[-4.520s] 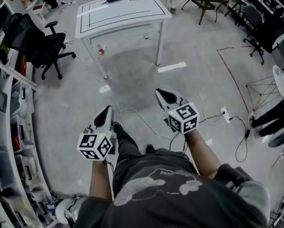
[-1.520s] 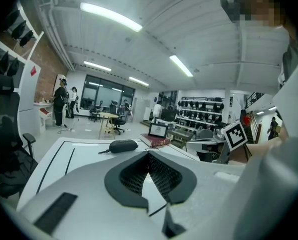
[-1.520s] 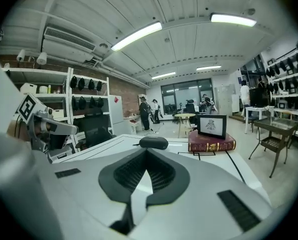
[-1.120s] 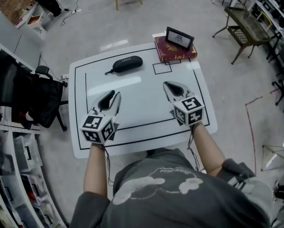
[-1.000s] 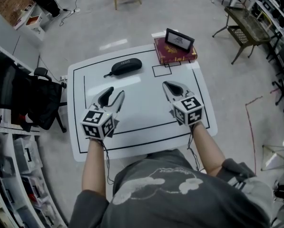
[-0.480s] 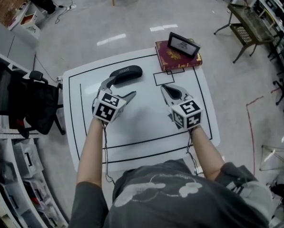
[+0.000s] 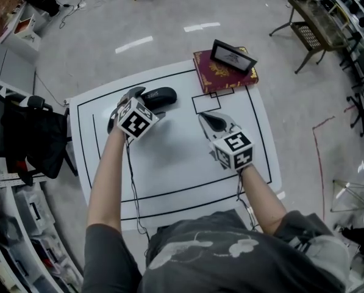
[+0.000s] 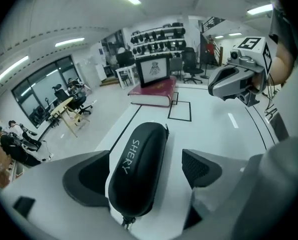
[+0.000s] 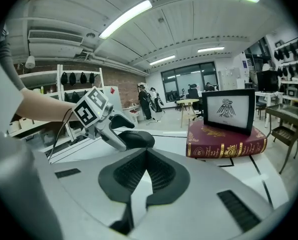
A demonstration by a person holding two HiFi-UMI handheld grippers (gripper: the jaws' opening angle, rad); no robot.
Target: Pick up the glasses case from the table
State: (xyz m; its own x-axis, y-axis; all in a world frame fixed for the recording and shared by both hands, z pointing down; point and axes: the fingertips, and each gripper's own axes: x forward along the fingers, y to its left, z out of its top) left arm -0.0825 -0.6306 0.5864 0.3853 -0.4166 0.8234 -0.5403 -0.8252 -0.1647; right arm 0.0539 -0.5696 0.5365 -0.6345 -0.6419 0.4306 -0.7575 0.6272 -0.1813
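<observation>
Black and hard-shelled, the case [image 7: 160, 96] is lying on the white counter [image 7: 169, 163], towards its far left part and inside the black outline drawn there. The left gripper [image 8: 145, 159] is pointing steeply down over the case's left end. Its jaws are opening, spread wide on either side of the case, and neither is pressing on it. The right gripper [image 9: 147, 159] is hanging above the middle of the counter, well apart from the case, with its jaws pressed together and pinching nothing. At the far edge, a red book [image 7: 223, 73] is lying flat and carrying a small black frame [image 7: 233, 55] that is standing upright on its cover.
</observation>
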